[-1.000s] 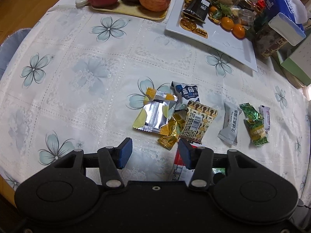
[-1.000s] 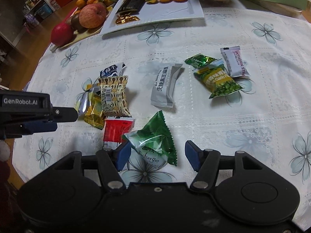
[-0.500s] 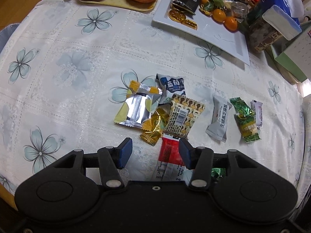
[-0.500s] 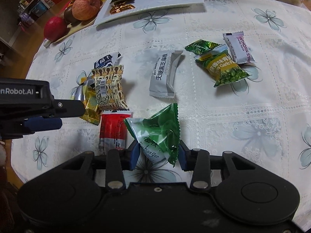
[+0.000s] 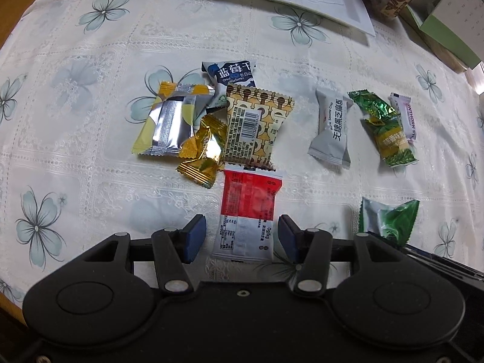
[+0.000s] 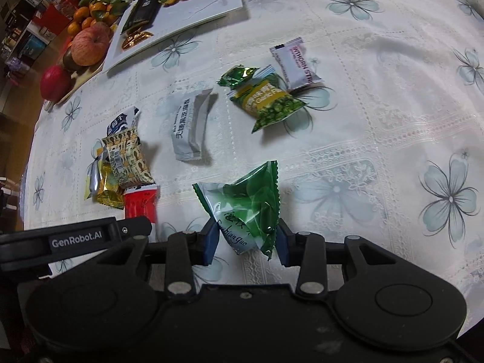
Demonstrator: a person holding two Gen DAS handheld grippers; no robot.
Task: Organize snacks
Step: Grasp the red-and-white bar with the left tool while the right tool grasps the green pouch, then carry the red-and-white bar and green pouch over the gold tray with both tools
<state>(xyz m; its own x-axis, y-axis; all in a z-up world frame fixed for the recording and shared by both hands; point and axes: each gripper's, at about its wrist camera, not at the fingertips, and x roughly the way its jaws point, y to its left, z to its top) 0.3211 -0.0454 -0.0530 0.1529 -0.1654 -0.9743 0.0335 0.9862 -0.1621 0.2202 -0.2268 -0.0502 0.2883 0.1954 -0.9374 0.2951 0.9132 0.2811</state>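
Right gripper (image 6: 245, 243) has just clamped onto the green packet (image 6: 246, 202), left gripper (image 5: 242, 236) now straddles the red packet (image 5: 249, 211), spread wide, so both pickups look underway.

Bare tablecloth (image 5: 75, 157) beside snack cluster (image 5: 211, 127)

Nine snack packets (image 5: 257, 127), one white plate (image 5: 348, 6).
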